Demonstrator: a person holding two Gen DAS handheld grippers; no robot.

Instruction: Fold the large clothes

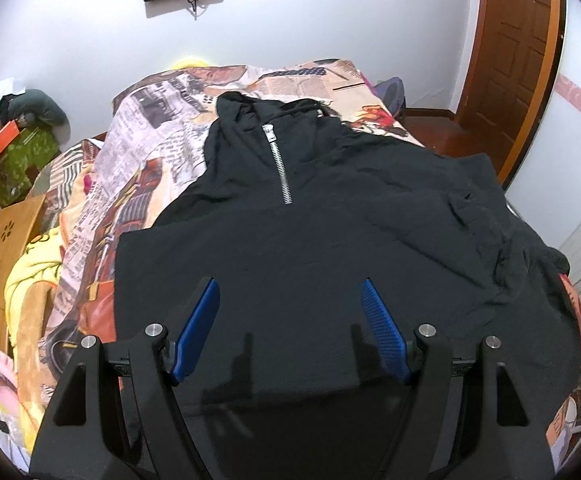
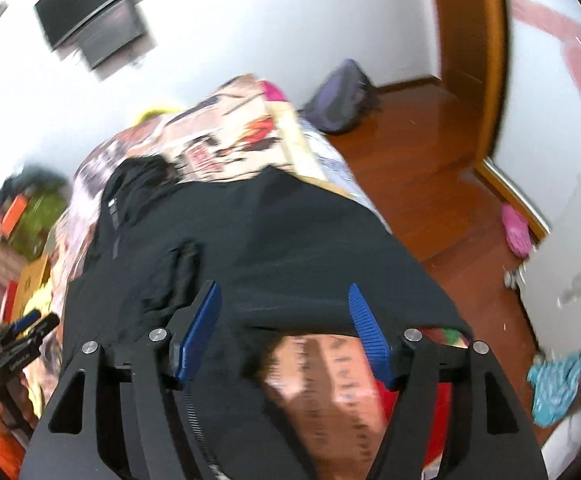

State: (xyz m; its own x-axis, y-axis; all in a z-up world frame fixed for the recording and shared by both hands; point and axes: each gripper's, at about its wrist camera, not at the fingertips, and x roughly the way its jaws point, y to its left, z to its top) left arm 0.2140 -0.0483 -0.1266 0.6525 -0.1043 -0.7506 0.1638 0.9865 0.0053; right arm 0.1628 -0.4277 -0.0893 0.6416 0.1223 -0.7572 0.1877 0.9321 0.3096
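A large black half-zip pullover lies spread front up on the bed, its collar at the far end and a silver zipper down the chest. My left gripper is open and empty, hovering over the lower middle of the garment. In the blurred right wrist view the same pullover lies on the bed with its hem edge near my fingers. My right gripper is open and empty over that hem at the bed's right side. The left gripper shows at the far left of the right wrist view.
The bed has a newspaper-print cover. A yellow blanket and a wooden board lie at its left. A wooden door, a purple bag on the wood floor, a pink slipper and a white cabinet stand to the right.
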